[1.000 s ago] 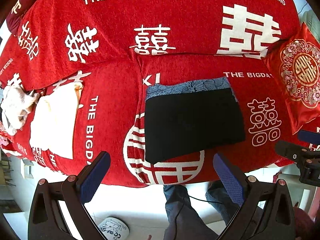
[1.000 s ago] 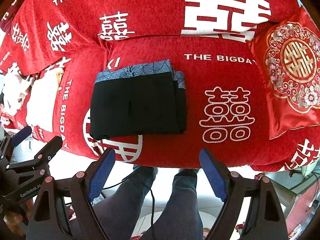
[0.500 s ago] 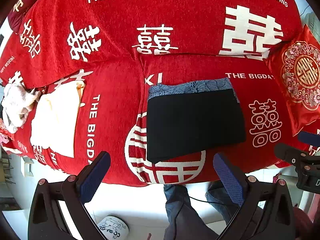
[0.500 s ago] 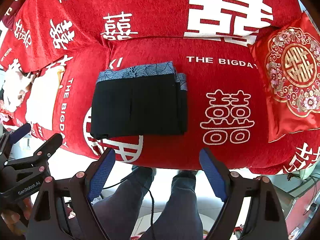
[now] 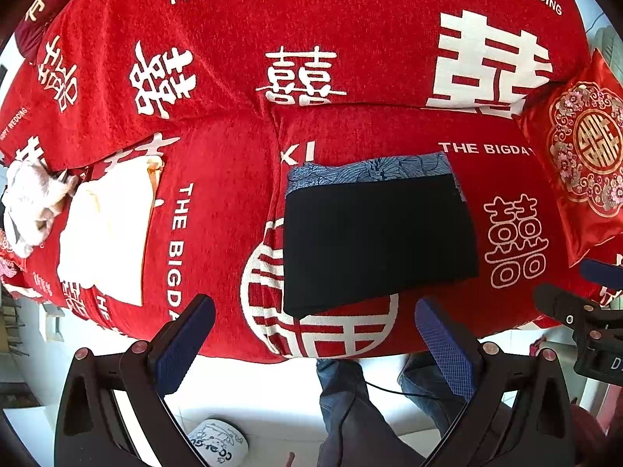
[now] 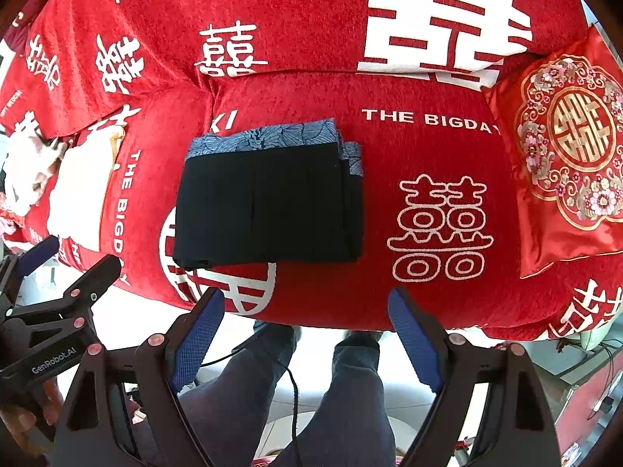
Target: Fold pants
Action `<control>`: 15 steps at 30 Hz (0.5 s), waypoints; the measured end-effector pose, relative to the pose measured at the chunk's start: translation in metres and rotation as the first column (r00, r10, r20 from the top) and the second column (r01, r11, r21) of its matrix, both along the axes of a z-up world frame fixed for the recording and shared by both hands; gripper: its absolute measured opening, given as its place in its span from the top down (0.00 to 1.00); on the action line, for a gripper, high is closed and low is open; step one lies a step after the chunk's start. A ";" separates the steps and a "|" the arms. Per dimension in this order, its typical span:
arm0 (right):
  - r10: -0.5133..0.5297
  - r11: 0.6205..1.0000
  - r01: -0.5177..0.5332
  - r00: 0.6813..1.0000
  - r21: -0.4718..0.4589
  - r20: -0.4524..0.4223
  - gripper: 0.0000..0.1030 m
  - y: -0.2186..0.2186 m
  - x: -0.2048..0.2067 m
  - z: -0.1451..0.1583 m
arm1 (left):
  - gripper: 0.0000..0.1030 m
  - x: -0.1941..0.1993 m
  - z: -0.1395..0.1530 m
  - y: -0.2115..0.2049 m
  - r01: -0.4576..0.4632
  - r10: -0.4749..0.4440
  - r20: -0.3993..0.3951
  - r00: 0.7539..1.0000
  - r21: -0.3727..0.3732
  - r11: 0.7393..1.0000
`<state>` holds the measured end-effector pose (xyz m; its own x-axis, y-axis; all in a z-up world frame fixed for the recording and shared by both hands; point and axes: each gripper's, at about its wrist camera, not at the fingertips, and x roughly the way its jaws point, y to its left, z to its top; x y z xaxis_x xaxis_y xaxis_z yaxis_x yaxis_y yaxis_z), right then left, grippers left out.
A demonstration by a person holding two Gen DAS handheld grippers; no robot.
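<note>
The black pants (image 5: 377, 241) lie folded into a flat rectangle on the red sofa seat, with a blue patterned band along the far edge. They also show in the right wrist view (image 6: 268, 202). My left gripper (image 5: 315, 334) is open and empty, held off the sofa's front edge, near the pants' front left. My right gripper (image 6: 305, 334) is open and empty, off the front edge, near the pants' front right. Each gripper shows at the edge of the other's view.
The red sofa cover (image 5: 218, 202) bears white lettering. A folded cream cloth (image 5: 109, 225) and a crumpled white cloth (image 5: 31, 202) lie on the left seat. A red embroidered cushion (image 6: 568, 155) stands at the right. The person's legs (image 6: 342, 389) are below the sofa's front edge.
Both grippers have drifted slightly, so the sofa and pants sit a little lower in the views. The pants have not moved, and both grippers stay open.
</note>
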<state>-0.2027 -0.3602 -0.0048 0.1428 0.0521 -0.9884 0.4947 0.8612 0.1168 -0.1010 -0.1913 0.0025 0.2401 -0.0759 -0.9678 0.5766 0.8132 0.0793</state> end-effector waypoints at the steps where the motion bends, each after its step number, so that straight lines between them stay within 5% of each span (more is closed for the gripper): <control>1: 0.001 1.000 -0.001 1.000 0.000 0.000 0.14 0.000 0.000 0.000 | 0.00 0.000 0.000 0.000 -0.001 0.001 -0.001 1.000 0.000 1.000; 15: -0.004 1.000 0.004 1.000 -0.001 0.006 0.14 0.002 -0.004 0.000 | 0.00 -0.001 0.002 -0.001 0.009 -0.009 0.006 1.000 -0.001 1.000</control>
